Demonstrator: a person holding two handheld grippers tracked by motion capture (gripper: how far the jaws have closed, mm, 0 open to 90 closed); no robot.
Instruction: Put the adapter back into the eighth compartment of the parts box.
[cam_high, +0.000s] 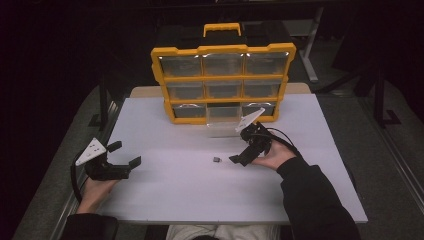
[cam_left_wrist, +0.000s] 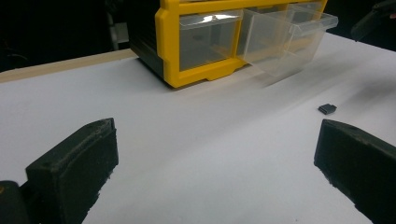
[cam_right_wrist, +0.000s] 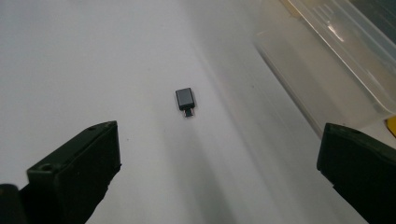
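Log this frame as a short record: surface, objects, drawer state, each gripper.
surface: white table
organizer: yellow, with clear drawers, at the far edge of the table
drawer: bottom middle one pulled out, looks empty
adapter: small dark piece lying flat on the table, apart from the drawer
left gripper: open, holding nothing, resting near the table's left edge
right gripper: open, holding nothing, aimed at the adapter but not touching it
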